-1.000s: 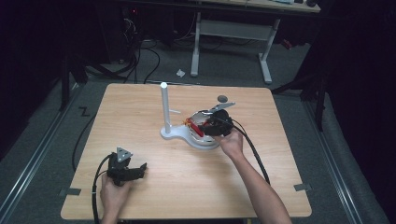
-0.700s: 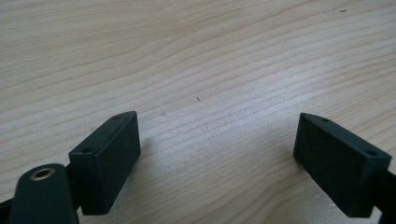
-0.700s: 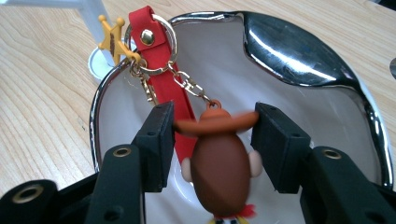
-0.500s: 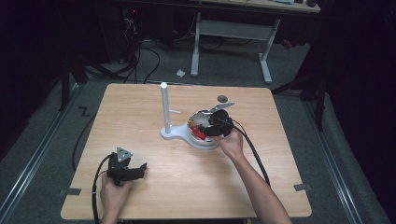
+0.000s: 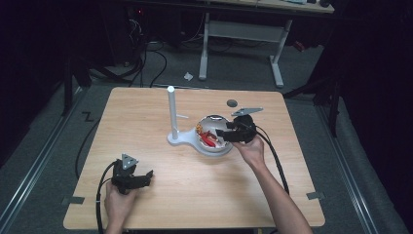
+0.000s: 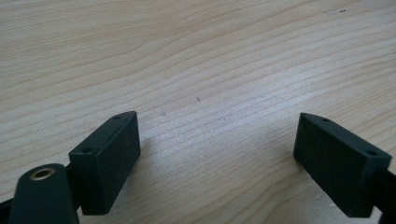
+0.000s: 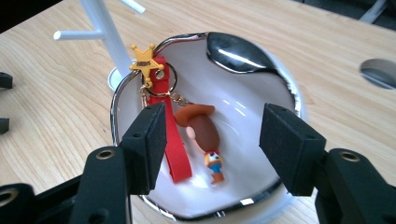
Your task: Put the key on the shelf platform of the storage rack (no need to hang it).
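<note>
Near the front-left corner of the table (image 5: 160,204), the left gripper (image 5: 130,178) rests low over bare wood with its jaws spread wide and nothing between them. Farther in, right of the table's centre, the right gripper (image 7: 212,140) hangs over the white bowl (image 7: 275,93) with jaws wide apart, gripping nothing. The keychain (image 7: 203,135) (a hatted figure on a red strap with a yellow star) lies inside the bowl, just in front of the white stand (image 5: 171,114).

Bright tabletop, dark surroundings, sharp close-ups
</note>
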A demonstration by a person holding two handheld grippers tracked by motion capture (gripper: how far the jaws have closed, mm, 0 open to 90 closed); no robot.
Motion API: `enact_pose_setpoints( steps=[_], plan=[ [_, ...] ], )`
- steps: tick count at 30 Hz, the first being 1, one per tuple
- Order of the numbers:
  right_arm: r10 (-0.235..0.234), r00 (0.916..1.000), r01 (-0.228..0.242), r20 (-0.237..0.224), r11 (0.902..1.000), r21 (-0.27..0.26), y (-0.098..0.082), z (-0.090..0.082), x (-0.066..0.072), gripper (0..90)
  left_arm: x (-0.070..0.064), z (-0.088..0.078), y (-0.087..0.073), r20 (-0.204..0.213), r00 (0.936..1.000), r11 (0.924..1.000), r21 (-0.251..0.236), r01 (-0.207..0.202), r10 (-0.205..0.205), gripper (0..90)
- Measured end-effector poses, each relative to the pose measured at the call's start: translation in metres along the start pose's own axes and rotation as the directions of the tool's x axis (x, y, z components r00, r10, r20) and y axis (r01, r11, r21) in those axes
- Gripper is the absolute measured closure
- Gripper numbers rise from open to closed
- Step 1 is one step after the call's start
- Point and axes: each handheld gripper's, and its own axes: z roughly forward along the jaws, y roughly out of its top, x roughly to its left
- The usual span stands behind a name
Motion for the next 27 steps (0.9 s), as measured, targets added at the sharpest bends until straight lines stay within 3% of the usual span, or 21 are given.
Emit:
enact_pose_setpoints(
  steps=[9,13,18,24,27],
  plan=[
    [-0.010,0.9994,0.012,0.033,0.9985,-0.054,-0.003,-0.029,-0.005,44.2,0.000,0.000,0.000,-0.001,1.0000,1.0000,0.000,0.000,0.000,15.0],
    [0.032,0.9978,-0.028,0.058,0.9969,-0.074,-0.012,-0.044,-0.013,45.5,0.000,0.000,0.000,0.000,1.0000,1.0000,0.000,0.000,0.000,15.0],
    [0.041,0.9956,-0.035,0.085,0.9963,-0.078,-0.016,-0.058,-0.018,46.8,0.000,0.000,0.000,-0.001,1.0000,1.0000,0.000,0.000,0.000,15.1],
    [0.075,0.9917,-0.060,0.104,0.9888,-0.136,-0.025,-0.084,-0.026,48.3,0.000,0.000,0.000,0.000,1.0000,1.0000,0.000,0.000,0.000,15.0],
    [0.082,0.9896,-0.065,0.118,0.9878,-0.141,-0.031,-0.093,-0.029,48.4,0.000,0.000,0.000,0.000,1.0000,1.0000,0.000,0.000,0.000,15.0]
  ],
)
